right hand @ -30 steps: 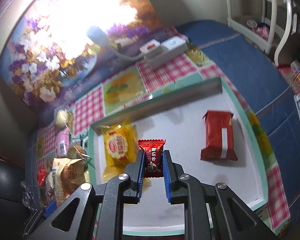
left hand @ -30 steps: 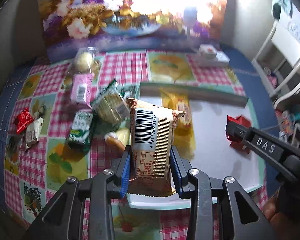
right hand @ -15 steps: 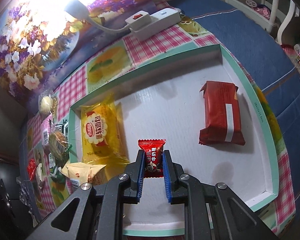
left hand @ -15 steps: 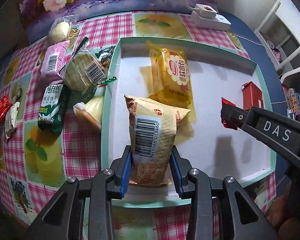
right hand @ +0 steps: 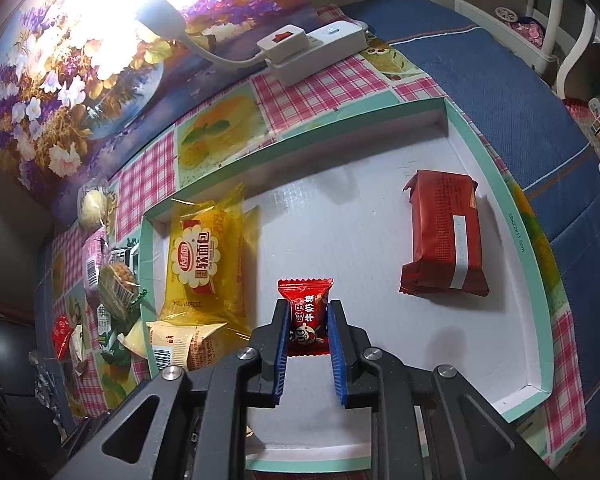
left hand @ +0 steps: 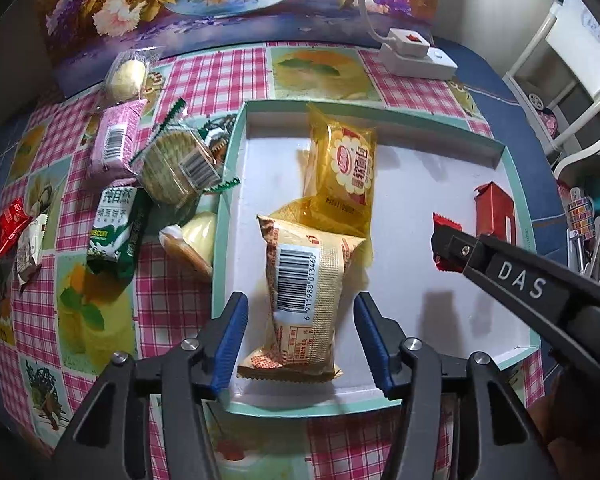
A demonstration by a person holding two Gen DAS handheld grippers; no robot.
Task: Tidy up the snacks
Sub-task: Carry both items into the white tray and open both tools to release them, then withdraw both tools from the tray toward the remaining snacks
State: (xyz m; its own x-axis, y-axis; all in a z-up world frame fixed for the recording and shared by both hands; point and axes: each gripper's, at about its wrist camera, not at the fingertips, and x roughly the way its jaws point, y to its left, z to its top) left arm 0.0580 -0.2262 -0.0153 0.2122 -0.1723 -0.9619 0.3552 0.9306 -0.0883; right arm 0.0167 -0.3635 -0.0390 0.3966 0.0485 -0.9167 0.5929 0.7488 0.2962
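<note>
A white tray with a teal rim (left hand: 428, 360) (right hand: 538, 240) holds a yellow bread packet (left hand: 342, 172) (right hand: 204, 264) and a red packet (left hand: 496, 212) (right hand: 444, 240). A beige barcoded snack packet (left hand: 304, 292) (right hand: 176, 344) lies in the tray, overlapping the yellow one. My left gripper (left hand: 300, 316) is open, its jaws apart on either side of the beige packet. My right gripper (right hand: 308, 320) is shut on a small red candy (right hand: 306, 312) above the tray's middle; it also shows in the left wrist view (left hand: 446, 248).
Loose snacks lie left of the tray on the checked cloth: a pink packet (left hand: 114, 140), a round biscuit pack (left hand: 178, 168), a green biscuit packet (left hand: 114, 232), a pale bun (left hand: 192, 240), small candies (left hand: 16, 232). A white power strip (left hand: 416, 56) lies behind the tray.
My left gripper lowered the beige packet into the tray and opened, letting it go. My right gripper still holds the red candy, a little further over the tray.
</note>
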